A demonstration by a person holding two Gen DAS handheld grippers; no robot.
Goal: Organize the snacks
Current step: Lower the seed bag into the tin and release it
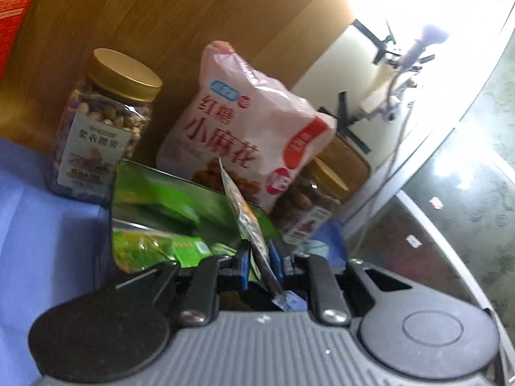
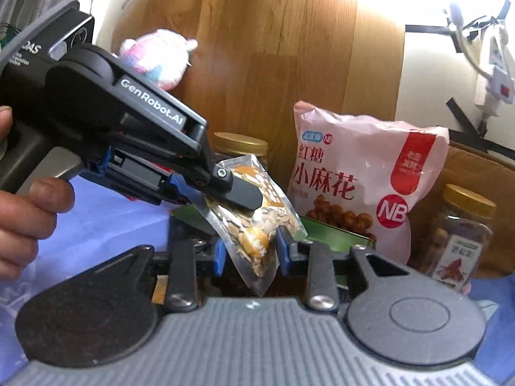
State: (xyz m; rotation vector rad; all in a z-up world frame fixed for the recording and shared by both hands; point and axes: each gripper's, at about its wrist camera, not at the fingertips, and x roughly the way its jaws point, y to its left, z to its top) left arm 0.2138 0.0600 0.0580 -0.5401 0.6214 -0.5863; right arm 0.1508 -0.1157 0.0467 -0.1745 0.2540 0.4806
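Clear seed packet [image 2: 254, 225]: light, limp, slippery film; best pinched at a sealed edge. Clamped by left gripper [image 2: 248, 201]; right gripper [image 2: 249, 251] fingers closed against its sides.

Both units share one build. Right gripper [image 2: 248, 252]: dark grey ribbed housing, two round black pivot discs, black linkage arms with silver screws, blue pads [image 2: 220, 257]. Left gripper [image 2: 239, 197]: black body lettered "GenRobot.AI" in white. A bare hand [image 2: 22, 199] shows, sleeve unseen.
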